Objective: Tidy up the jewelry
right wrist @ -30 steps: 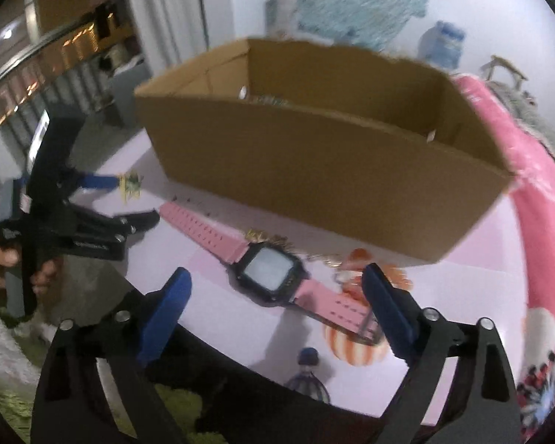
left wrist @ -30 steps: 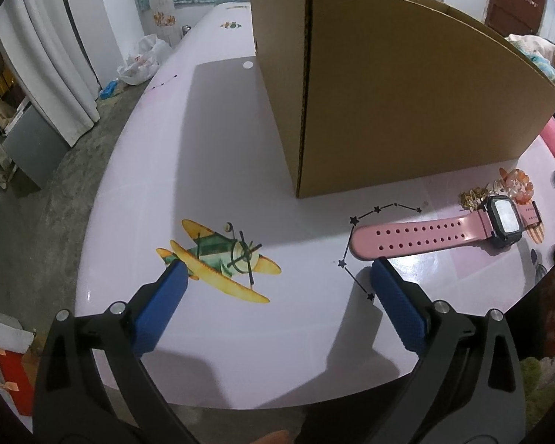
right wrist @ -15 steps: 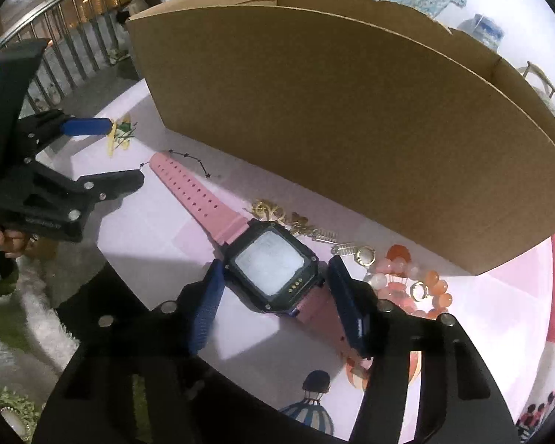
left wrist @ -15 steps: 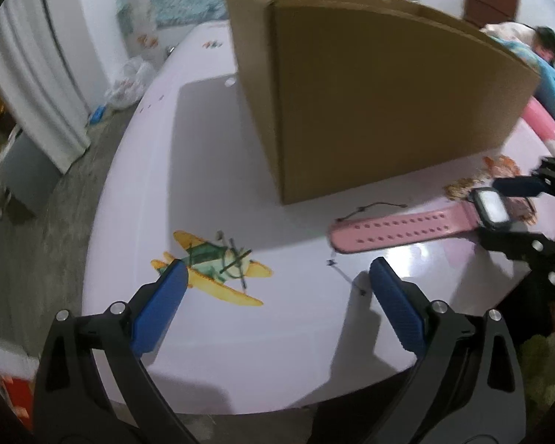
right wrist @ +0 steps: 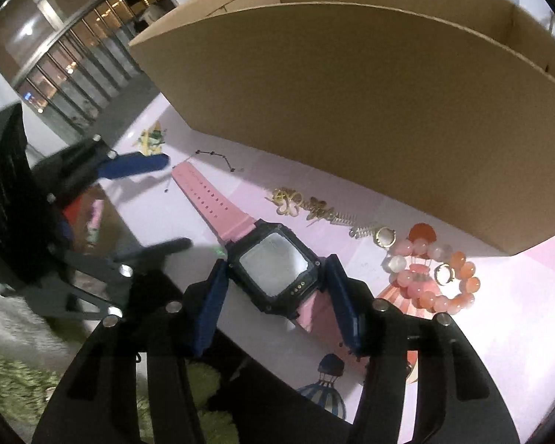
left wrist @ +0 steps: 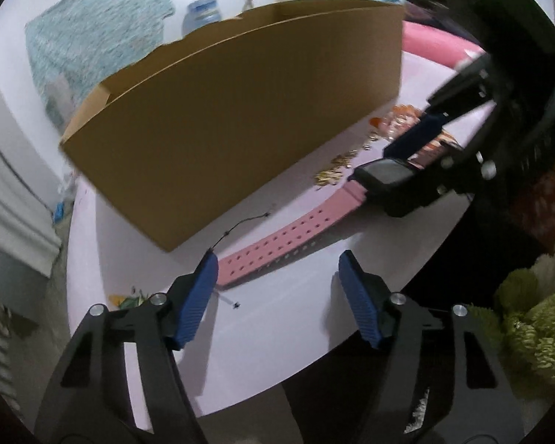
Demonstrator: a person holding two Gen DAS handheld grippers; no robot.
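Note:
A pink-strapped watch (right wrist: 273, 266) with a black square face lies on the pink table (right wrist: 499, 318) in front of a cardboard box (right wrist: 370, 111). My right gripper (right wrist: 277, 277) is shut on the watch body, blue pads against both sides. In the left wrist view the watch strap (left wrist: 288, 236) stretches toward my left gripper (left wrist: 277, 262), which is open with the strap's free end between its fingertips. Gold hair clips (right wrist: 303, 205), a ring (right wrist: 384, 236) and an orange-pink bead bracelet (right wrist: 436, 277) lie to the right of the watch.
The cardboard box (left wrist: 233, 125) stands open-topped just behind the jewelry. A thin black chain (left wrist: 240, 227) lies by the box corner. The table's front edge is right under both grippers, with green fluffy fabric (left wrist: 536, 314) below it.
My right gripper has closed in on the watch body and gripped it. My left gripper has swung right and forward, so the strap end now sits between its open fingers.

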